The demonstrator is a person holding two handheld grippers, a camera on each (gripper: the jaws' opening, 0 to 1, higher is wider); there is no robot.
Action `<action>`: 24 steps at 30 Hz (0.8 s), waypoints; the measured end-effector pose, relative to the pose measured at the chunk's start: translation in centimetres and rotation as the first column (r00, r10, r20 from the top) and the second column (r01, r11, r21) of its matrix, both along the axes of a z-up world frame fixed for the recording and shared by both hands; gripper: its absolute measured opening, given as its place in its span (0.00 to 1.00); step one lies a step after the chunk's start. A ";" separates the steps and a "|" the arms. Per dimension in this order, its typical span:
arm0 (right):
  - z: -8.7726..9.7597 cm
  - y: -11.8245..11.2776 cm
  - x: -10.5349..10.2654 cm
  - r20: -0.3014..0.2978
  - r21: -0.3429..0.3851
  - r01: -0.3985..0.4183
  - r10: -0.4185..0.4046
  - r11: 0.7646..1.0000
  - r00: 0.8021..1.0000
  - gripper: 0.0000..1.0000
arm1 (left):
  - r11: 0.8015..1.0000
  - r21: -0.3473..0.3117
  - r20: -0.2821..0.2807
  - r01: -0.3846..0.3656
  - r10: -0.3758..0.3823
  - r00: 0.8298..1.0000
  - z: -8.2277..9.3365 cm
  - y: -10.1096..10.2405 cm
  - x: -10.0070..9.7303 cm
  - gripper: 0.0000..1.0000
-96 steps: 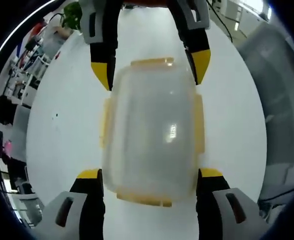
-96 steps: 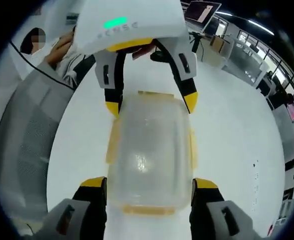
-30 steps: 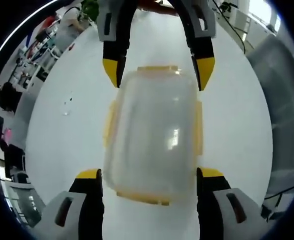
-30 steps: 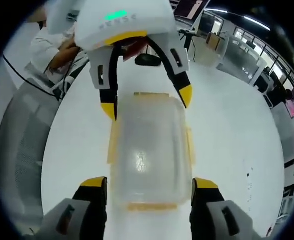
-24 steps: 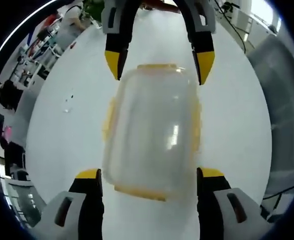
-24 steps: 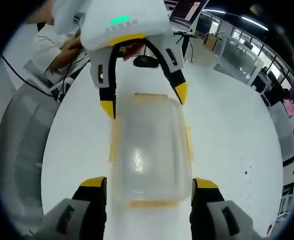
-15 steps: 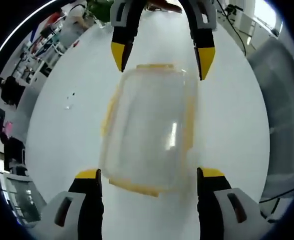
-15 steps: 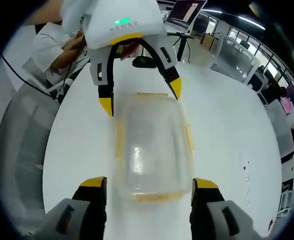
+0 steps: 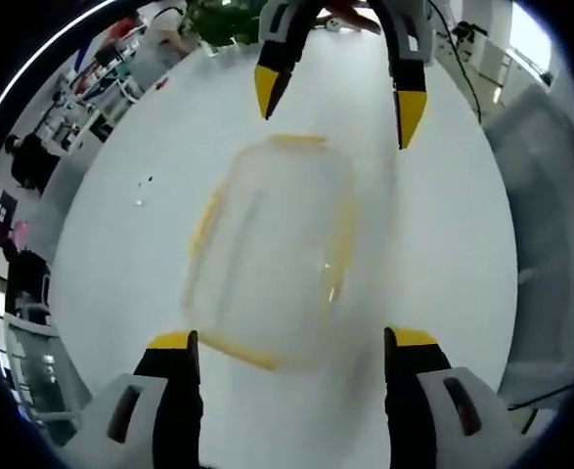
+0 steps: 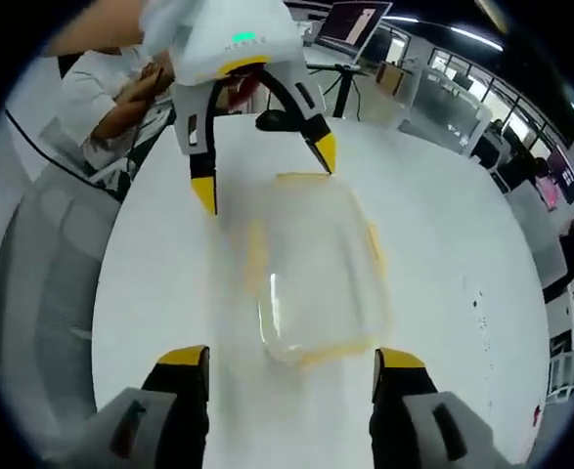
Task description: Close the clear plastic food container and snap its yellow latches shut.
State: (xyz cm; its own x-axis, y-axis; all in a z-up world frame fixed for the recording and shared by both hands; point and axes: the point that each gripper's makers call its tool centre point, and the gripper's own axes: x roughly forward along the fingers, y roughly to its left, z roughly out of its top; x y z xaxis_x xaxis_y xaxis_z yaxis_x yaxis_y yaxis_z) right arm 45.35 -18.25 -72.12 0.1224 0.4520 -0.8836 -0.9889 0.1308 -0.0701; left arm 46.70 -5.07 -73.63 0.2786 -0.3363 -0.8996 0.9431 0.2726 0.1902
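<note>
The clear container (image 9: 272,249) looks empty, light and slippery; its yellow latches (image 9: 203,220) suit pressing. Left gripper (image 9: 285,342) and right gripper (image 10: 279,354) hover wide open.

left gripper (image 9: 287,342): fingers spread wide, empty | right gripper (image 10: 281,354): fingers spread wide, empty

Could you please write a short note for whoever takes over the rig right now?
Left gripper and right gripper: both open, holding nothing, facing each other across the clear food container, which lies apart from both on the white table.
Done: the lid appears to be on.
Unclear: the views are blurred, so I can't tell whether the yellow latches are snapped.
Left: check each latch and press any loose one.
</note>
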 end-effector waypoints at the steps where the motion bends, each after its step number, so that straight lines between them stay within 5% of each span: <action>1: 0.0 -0.1 -0.3 0.004 0.004 0.005 -0.005 1.000 1.000 0.67 | 1.000 -0.004 -0.002 -0.002 0.002 1.000 0.0 0.1 -0.2 0.75; 14: 1.1 -0.3 -2.3 0.047 0.154 0.163 -0.172 0.975 0.984 0.67 | 0.983 -0.137 0.050 -0.121 0.129 0.990 1.6 0.1 -1.7 0.75; 18: 1.3 -0.6 -2.9 0.055 0.176 0.190 -0.202 0.966 0.978 0.67 | 0.960 -0.223 0.098 -0.171 0.197 0.975 2.9 -0.2 -1.9 0.74; 24: 2.2 -0.8 -4.3 0.091 0.235 0.211 -0.237 0.949 0.967 0.67 | 0.942 -0.266 0.100 -0.205 0.238 0.966 3.3 0.1 -3.6 0.75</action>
